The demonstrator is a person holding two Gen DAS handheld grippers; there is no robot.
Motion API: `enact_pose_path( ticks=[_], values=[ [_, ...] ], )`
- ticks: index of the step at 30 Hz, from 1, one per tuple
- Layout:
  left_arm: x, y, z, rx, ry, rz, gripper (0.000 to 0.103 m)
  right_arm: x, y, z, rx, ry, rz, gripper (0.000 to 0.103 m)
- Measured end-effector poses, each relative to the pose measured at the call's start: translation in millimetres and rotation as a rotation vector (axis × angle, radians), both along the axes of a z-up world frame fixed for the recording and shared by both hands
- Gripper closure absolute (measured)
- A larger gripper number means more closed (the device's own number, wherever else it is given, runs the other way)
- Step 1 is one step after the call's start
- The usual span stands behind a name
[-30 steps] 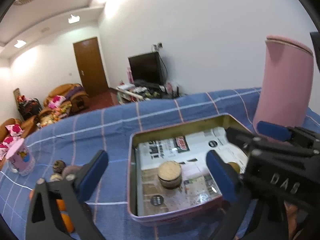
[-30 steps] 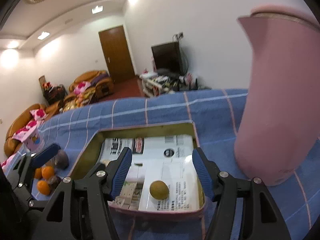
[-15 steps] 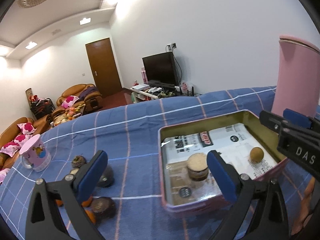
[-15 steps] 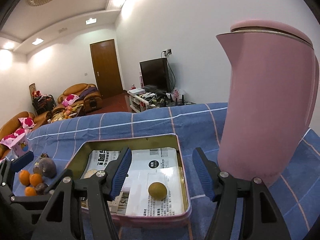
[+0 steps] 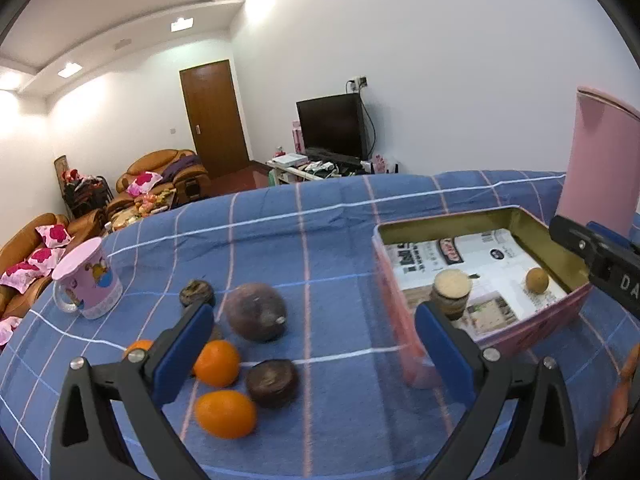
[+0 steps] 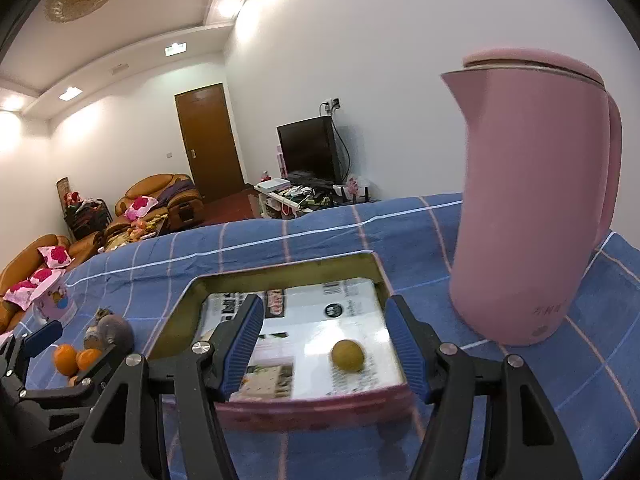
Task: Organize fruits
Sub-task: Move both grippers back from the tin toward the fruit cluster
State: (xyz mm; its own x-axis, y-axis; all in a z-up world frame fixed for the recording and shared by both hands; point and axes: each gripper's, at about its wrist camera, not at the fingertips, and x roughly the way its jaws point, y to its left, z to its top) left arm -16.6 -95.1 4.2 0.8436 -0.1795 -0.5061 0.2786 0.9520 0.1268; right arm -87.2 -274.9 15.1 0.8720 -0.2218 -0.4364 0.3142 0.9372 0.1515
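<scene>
Though its near wall blurs, the pink tin (image 6: 320,408) at lower centre holds a yellow fruit (image 6: 347,355); both the left hand-held gripper (image 5: 312,348) and right hand-held gripper (image 6: 324,344) gape empty; oranges (image 5: 216,362) sit lower left, one half hidden.

Plain white walls (image 5: 440,60) and a white ceiling with glowing recessed lights (image 5: 182,24) enclose the room. A brown wooden door (image 5: 214,120) stands shut beside a black television (image 5: 332,126) on a cluttered low white stand (image 5: 308,166). Orange-brown leather sofas (image 5: 164,176) hold pink floral cushions (image 5: 144,182).
</scene>
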Motion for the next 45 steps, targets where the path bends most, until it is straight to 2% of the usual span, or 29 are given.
enact_pose_path(
  ticks=[7,21,31,35,42,45],
  values=[
    [6.3,30.3,-2.1,-0.024,0.031,0.018,0.0,0.3,35.0,-1.7,0.008,0.012,0.054,0.038],
    [17.6,75.6,-4.7,-0.012,0.046,0.039,0.0,19.4,97.7,-5.4,0.01,0.051,0.157,0.038],
    [33.4,108.3,-8.8,-0.009,0.092,0.042,0.0,31.8,134.3,-9.1,-0.004,0.085,0.239,0.038],
    [44.5,130.4,-11.2,-0.012,0.136,0.038,0.0,36.1,143.7,-12.1,-0.008,0.111,0.267,0.038],
    [59.8,179.1,-12.4,-0.057,0.16,0.088,0.0,41.0,170.7,-15.9,-0.043,0.154,0.373,0.038],
    [61.3,182.8,-15.1,-0.042,0.17,0.069,0.0,41.3,184.8,-18.8,-0.042,0.174,0.439,0.039]
  ],
)
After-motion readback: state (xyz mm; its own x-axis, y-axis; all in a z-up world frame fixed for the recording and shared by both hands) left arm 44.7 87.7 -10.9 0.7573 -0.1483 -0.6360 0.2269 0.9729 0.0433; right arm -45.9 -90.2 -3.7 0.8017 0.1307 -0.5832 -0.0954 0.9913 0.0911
